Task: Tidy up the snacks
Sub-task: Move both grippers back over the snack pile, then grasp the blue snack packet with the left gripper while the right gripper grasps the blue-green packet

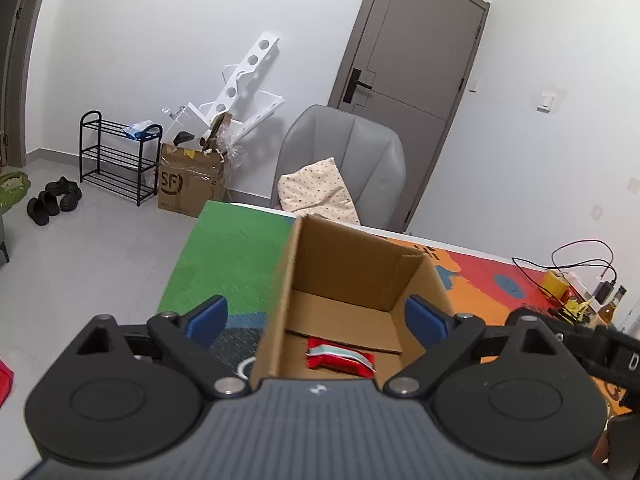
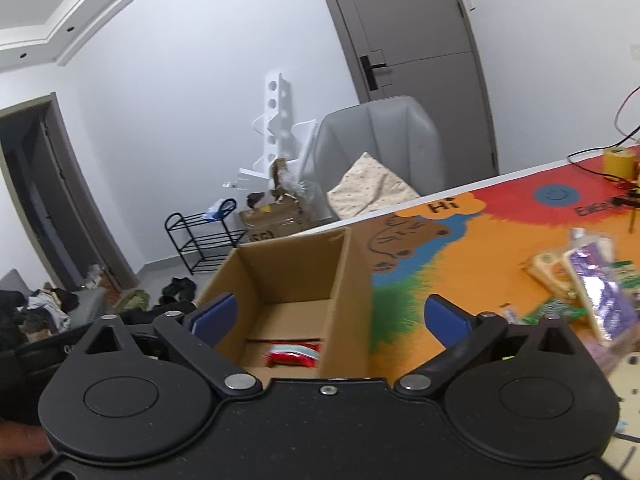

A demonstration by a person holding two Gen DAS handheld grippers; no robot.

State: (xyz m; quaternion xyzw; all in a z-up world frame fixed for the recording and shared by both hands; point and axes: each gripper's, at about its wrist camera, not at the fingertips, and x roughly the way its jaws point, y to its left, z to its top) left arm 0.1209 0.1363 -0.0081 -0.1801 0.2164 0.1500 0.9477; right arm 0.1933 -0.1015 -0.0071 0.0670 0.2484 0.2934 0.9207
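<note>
An open cardboard box (image 1: 344, 268) stands on the colourful mat; it also shows in the right wrist view (image 2: 288, 276). A red snack packet (image 1: 340, 358) lies on its floor, also seen in the right wrist view (image 2: 294, 354). My left gripper (image 1: 316, 320) is open and empty above the box's near edge, blue pads either side of the box. My right gripper (image 2: 330, 316) is open and empty above the box's near right side. More snack packets (image 2: 588, 280) lie on the mat to the right, one purple.
A grey chair (image 1: 344, 160) with a cushion stands behind the table. A yellow tape roll (image 2: 619, 162), cables and bottles (image 1: 608, 304) sit at the table's far right. A shoe rack (image 1: 116, 156) and an SF carton (image 1: 192, 184) stand by the wall.
</note>
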